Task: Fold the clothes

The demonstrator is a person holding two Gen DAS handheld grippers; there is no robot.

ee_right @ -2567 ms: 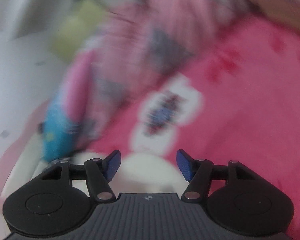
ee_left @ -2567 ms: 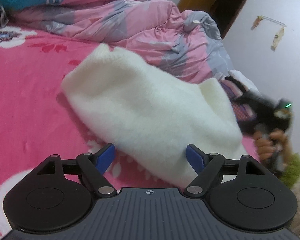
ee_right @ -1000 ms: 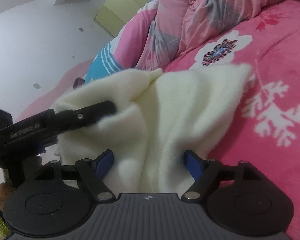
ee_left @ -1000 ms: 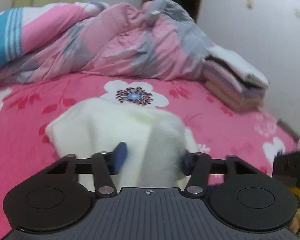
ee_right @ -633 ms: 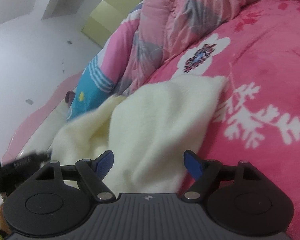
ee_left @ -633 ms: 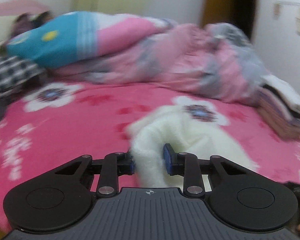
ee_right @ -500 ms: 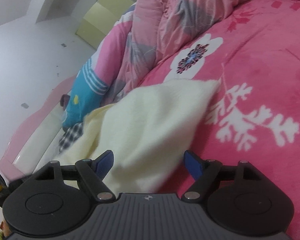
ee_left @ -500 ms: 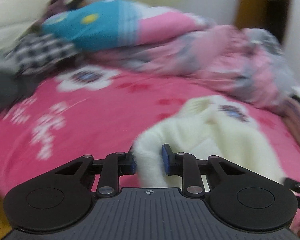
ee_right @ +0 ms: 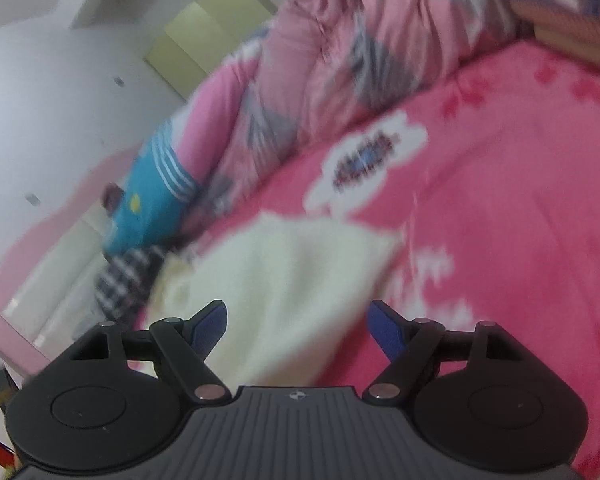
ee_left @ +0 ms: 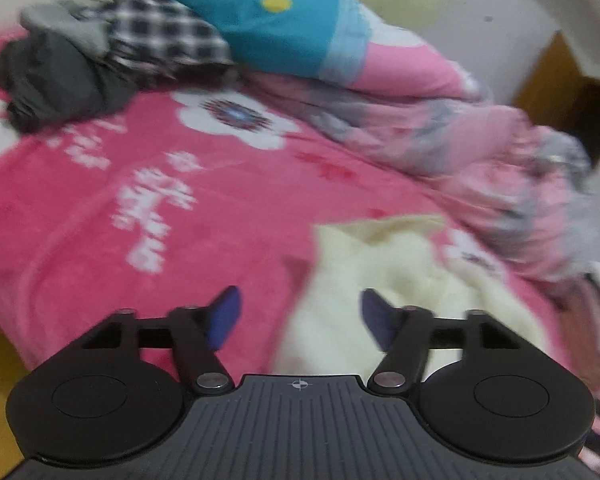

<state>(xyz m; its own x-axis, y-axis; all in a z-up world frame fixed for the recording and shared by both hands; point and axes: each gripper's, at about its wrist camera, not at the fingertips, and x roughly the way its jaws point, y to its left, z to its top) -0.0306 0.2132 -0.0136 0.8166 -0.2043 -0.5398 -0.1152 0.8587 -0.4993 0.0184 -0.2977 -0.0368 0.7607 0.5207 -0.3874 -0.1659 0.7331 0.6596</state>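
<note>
A cream fleece garment (ee_left: 384, 276) lies folded on the pink flowered bedsheet (ee_left: 100, 216). In the left wrist view its near edge reaches in between my left gripper's (ee_left: 300, 316) blue pads, closer to the right pad (ee_left: 376, 320). The jaws are opening and neither pad presses on the cloth. In the right wrist view the same garment (ee_right: 288, 276) lies just ahead of my right gripper (ee_right: 297, 328), which stands open over its near edge and holds nothing. Both views are blurred.
A dark grey garment (ee_left: 56, 72) and a black-and-white checked one (ee_left: 164, 40) are piled at the far left of the bed. A pink, grey and blue quilt (ee_left: 440, 132) runs along the back. Folded clothes (ee_right: 564, 12) are stacked at the far right.
My left gripper was shut on the garment's edge and has let go, its jaws now wide. Its view swung left across the bed. The right gripper stayed open and drew back slightly.
</note>
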